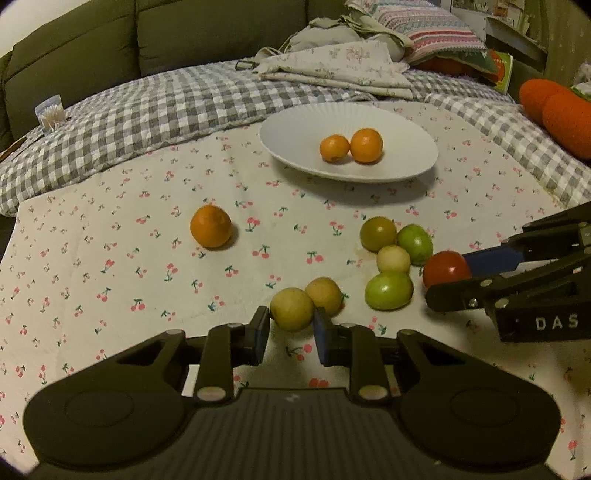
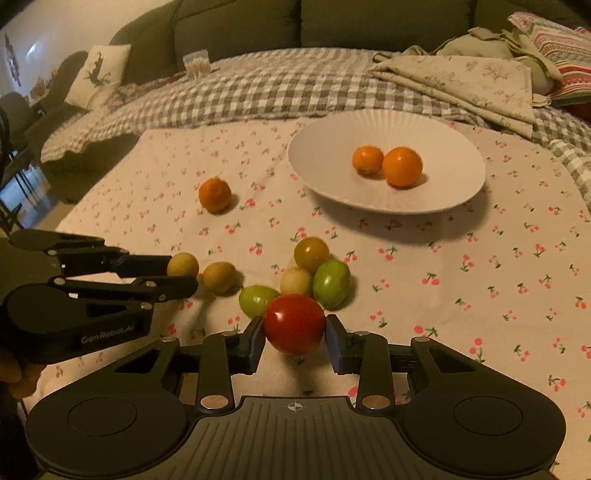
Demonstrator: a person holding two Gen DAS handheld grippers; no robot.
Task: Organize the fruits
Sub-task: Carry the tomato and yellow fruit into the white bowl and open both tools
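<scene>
My left gripper is shut on a yellow-brown fruit, one pad pressed to each side of it. A second yellow-brown fruit lies just behind. In the right wrist view my right gripper is shut on a red tomato. Several green and pale fruits cluster between the two grippers. On the cherry-print cloth a lone orange sits to the left. Farther back, a white plate holds two oranges. The left gripper is also in the right wrist view, at the left.
A grey checked blanket borders the cloth at the back. It carries a folded floral cloth and a small clear box of toothpicks. An orange plush lies at the far right. A green sofa stands behind.
</scene>
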